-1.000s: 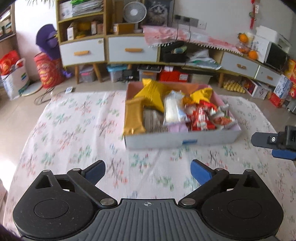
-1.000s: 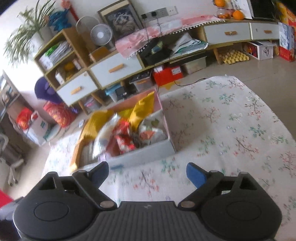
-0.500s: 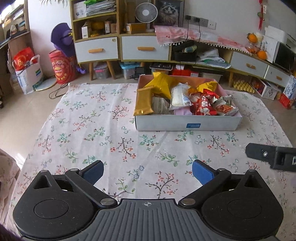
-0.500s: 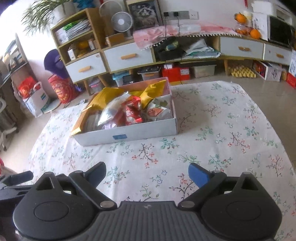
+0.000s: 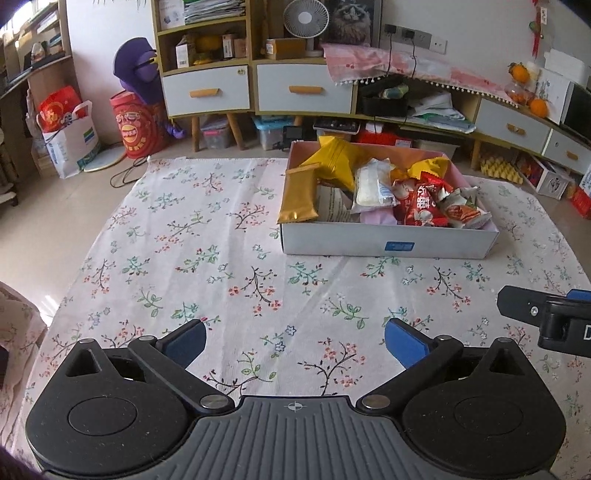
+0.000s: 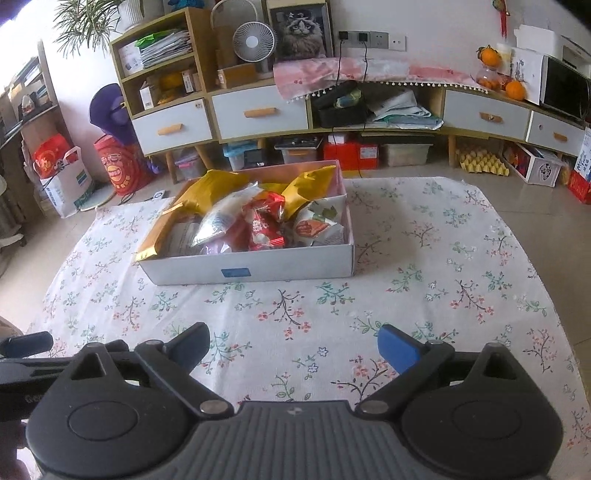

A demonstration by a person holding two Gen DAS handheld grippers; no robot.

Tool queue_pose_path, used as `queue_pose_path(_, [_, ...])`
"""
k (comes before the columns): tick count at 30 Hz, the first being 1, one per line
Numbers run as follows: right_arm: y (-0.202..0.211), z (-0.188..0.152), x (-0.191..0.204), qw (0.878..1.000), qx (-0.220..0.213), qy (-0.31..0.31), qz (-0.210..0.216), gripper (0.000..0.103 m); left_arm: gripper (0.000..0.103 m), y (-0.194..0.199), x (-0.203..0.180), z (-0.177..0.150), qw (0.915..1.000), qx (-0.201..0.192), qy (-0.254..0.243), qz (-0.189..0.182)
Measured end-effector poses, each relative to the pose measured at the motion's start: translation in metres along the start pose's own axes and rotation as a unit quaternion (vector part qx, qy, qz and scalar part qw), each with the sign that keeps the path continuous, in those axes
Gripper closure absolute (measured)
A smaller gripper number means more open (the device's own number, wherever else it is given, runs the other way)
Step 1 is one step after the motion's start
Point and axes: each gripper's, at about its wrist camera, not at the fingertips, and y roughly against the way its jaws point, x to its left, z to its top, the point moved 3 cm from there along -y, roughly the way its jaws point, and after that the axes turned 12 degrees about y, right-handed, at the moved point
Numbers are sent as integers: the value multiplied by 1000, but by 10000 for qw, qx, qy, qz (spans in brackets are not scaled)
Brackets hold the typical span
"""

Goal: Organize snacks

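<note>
We hold the left gripper (image 5: pixel 295 343) with its jaws spread wide and nothing between them, over the floral tablecloth (image 5: pixel 207 258); the right gripper (image 6: pixel 293 341) likewise stands wide apart, empty, touching nothing. The white box (image 5: pixel 388 243) of snacks sits on the cloth at about one o'clock from the left gripper and eleven o'clock from the right. A gold packet (image 5: pixel 299 197) leans over the box's near-left corner; red packets (image 5: pixel 421 206) fill its right side. Beyond, at twelve o'clock, a cabinet with grey drawers (image 6: pixel 258 110) lines the wall. The left view catches the right gripper's finger at three o'clock; only the right view shows the potted plant (image 6: pixel 92 18) at eleven
</note>
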Motion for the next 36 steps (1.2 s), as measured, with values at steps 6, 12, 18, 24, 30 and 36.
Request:
queue_pose_path(6, [2, -1, 3, 10000, -20, 30, -9, 18, 0, 1, 2, -1, 10000, 33, 25, 53])
queue_pose_path(12, [3, -1, 4, 10000, -19, 44, -5, 18, 0, 3, 3, -2, 9999, 53, 71, 75])
queue_pose_path(18, [2, -2, 4, 10000, 10, 49, -18, 18, 0, 1, 4, -2, 9998, 142, 97, 84])
queue_pose_path(24, [-2, -2, 6, 10000, 56, 77, 8, 18, 0, -3, 5, -2, 9997, 210, 97, 88])
queue_pose_path(30, [-3, -3, 9, 9999, 113, 85, 50, 18, 0, -7, 5, -4, 9996, 248, 36, 99])
queue_pose_path(36, [-3, -2, 13, 9997, 162, 41, 178, 17, 0, -17, 7, -7, 9993, 342, -24, 131])
